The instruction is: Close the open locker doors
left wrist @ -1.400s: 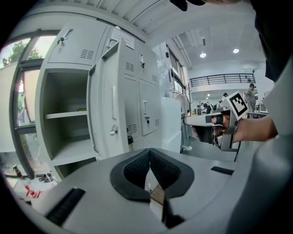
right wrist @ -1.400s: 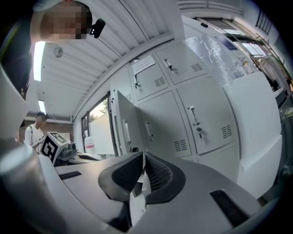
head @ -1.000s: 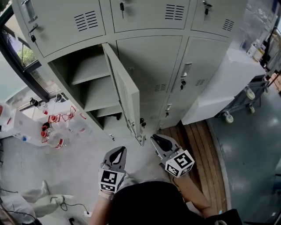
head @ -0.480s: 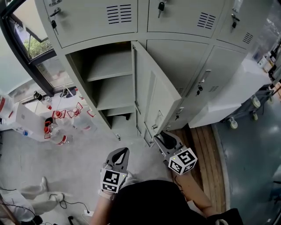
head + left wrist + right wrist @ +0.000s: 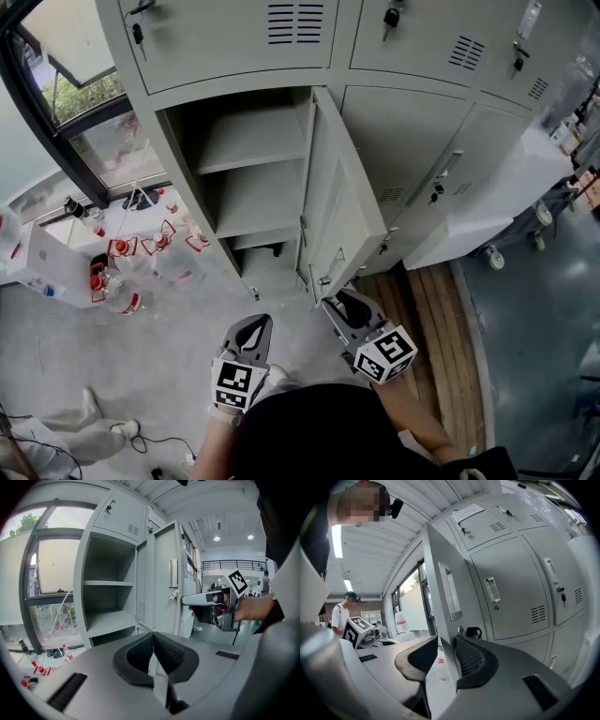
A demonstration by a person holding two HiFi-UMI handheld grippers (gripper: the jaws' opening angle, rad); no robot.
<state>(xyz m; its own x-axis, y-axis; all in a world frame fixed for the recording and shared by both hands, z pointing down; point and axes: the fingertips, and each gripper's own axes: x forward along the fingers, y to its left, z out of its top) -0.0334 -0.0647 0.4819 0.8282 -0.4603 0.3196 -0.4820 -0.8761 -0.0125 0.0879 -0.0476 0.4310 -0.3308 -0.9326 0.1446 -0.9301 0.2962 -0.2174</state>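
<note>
The open locker (image 5: 253, 197) shows bare shelves, and its grey door (image 5: 342, 202) stands swung out toward me. My right gripper (image 5: 339, 302) is at the door's lower free edge. In the right gripper view the door (image 5: 440, 555) runs edge-on between the jaws of that gripper (image 5: 446, 641). These jaws have just been opening and now stand apart around the edge. My left gripper (image 5: 258, 323) hangs shut and empty, left of the door, low in front of the open compartment. In the left gripper view its pads meet (image 5: 153, 633) with the door (image 5: 164, 573) ahead.
Closed locker doors with keys (image 5: 441, 141) fill the right side and the top row. Red-capped bottles (image 5: 117, 281) lie on the floor by the window frame (image 5: 56, 122). A white wheeled cart (image 5: 469, 225) stands right, on wooden boards (image 5: 441, 319).
Both grippers have moved in toward the locker. The right gripper's jaws have opened and now straddle the door's edge. The left gripper stays shut.
</note>
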